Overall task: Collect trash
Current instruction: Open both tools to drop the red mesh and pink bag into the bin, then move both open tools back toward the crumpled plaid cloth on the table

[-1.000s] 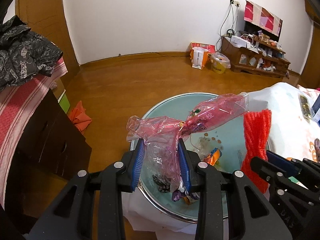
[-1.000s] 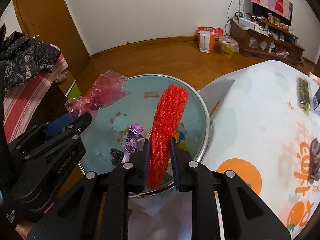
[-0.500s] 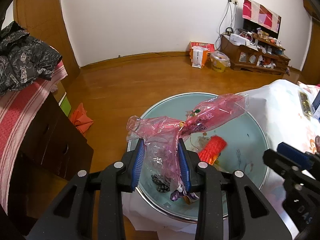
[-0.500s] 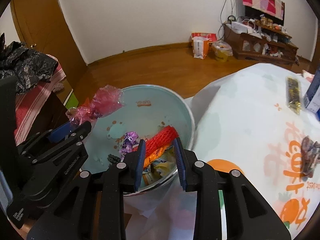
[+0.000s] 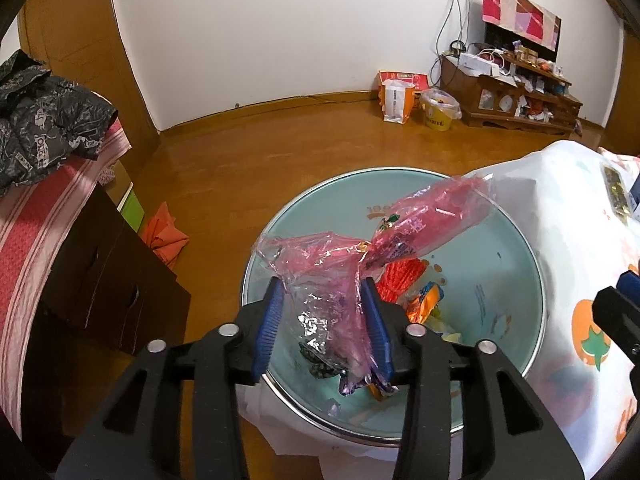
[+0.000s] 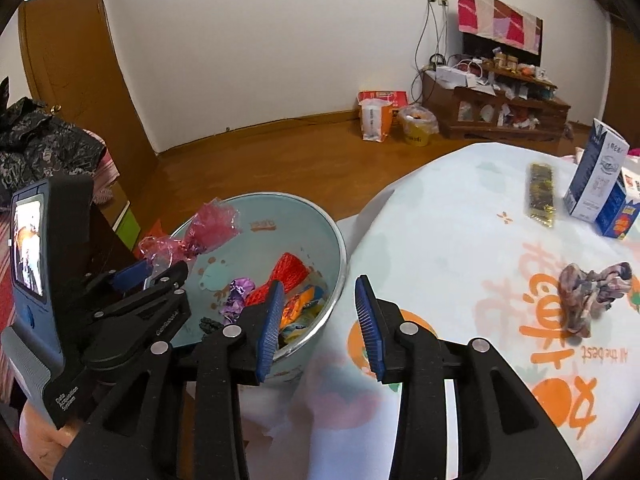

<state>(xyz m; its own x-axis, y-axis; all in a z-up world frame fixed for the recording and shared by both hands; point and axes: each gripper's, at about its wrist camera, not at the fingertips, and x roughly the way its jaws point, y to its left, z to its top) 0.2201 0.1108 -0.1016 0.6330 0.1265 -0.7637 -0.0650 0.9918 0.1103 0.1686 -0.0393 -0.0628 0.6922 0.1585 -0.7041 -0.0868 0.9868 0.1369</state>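
- The red foam net [image 6: 290, 276] now lies inside the pale green basin [image 5: 320, 216] among wrappers; a second ago it stood clamped upright between the right fingers, so that piece of trash counts as collected.
- The right gripper [image 6: 320, 316] has let go, pulled back toward the desk [image 6: 460, 208], and its fingers stand spread with nothing between them.
- The pink plastic bag [image 5: 360, 252] is unchanged: the left gripper [image 5: 324, 320] holds it above the basin, and it looks caught against the right-hand pad only, so whether the fingers are clenched I cannot tell. Dropping it is likely the next step.
- Only the right wrist view shows what remains on the desk: a crumpled purple-grey wrapper [image 6: 592, 296], a dark flat packet [image 6: 540, 194] and a blue-white carton [image 6: 600, 184].
- Only the left wrist view shows the bag's full length and its printed label, along with the orange wrapper [image 5: 426, 300] beside the net.
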